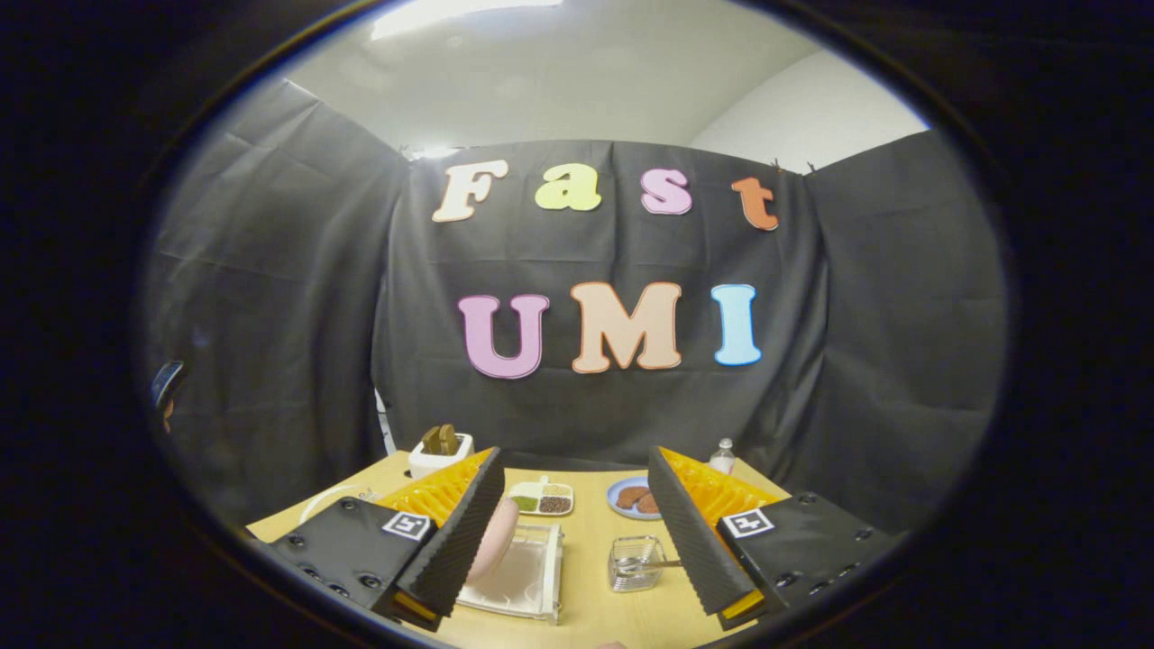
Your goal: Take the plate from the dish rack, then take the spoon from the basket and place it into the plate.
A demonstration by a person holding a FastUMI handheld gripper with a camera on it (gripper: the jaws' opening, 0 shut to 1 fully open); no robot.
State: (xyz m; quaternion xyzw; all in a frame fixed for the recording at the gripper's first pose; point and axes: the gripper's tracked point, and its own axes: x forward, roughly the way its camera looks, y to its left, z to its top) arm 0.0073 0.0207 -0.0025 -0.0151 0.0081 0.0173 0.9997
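The gripper (577,559) hovers over the wooden table (590,617) with its fingers spread wide and nothing between them, so the plate is not yet taken: the pink plate (496,538) stands on edge in the white dish rack (527,581), at about ten o'clock from the fingertips and close against the left finger (460,541). The spoon (651,565) lies in the small clear basket (636,563) at about one o'clock, just inside the right finger. I judge the best move is to swing toward ten o'clock, straddle the plate's upper rim squarely, close firmly and lift straight up clear of the rack
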